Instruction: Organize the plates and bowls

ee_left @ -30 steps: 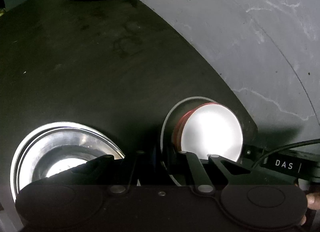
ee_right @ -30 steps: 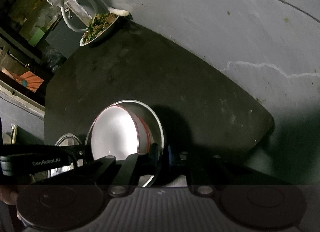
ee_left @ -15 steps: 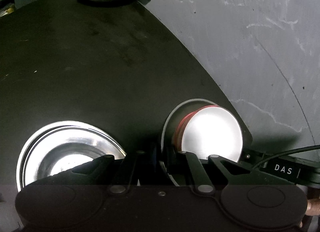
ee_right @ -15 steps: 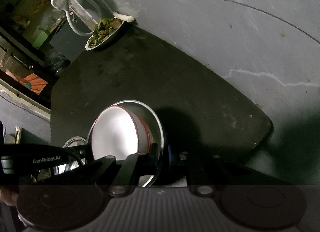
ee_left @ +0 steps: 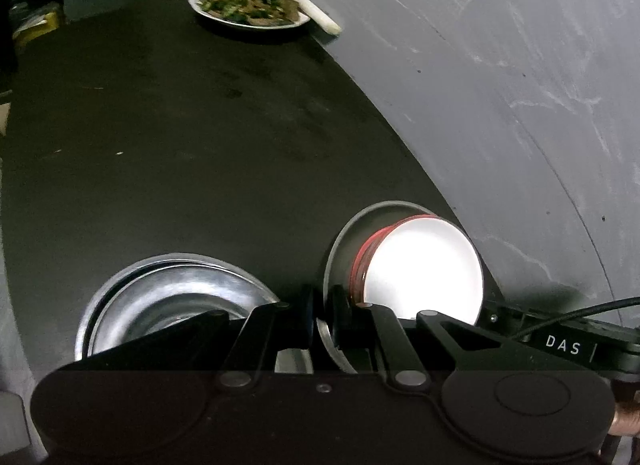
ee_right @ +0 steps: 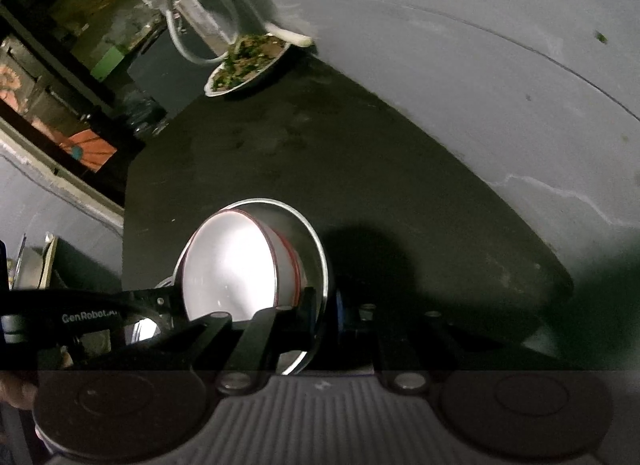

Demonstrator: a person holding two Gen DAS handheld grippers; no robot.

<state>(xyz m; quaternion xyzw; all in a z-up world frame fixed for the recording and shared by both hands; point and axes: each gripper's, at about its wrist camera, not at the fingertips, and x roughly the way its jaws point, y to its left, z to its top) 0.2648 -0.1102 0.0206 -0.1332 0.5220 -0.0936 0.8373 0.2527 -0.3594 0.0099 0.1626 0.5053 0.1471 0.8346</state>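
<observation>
A shallow steel plate (ee_left: 334,253) carries a white bowl with a red rim (ee_left: 424,269), and both hang tilted above the black tabletop (ee_left: 200,145). My left gripper (ee_left: 323,315) is shut on the plate's left rim. In the right wrist view, my right gripper (ee_right: 325,305) is shut on the opposite rim of the same steel plate (ee_right: 316,241). The white bowl (ee_right: 228,269) sits just left of its fingers. Each gripper's black body shows at the edge of the other's view.
A stack of steel bowls (ee_left: 172,297) rests on the table below my left gripper. A white dish of cooked greens and meat (ee_left: 248,5) stands at the far end beside the grey wall (ee_left: 500,85). Shelves and clutter (ee_right: 60,85) lie beyond the table's left edge.
Both grippers have risen with the steel plate and white bowl between them. The tabletop and the steel bowl stack look farther below, and the food dish has come further into view.
</observation>
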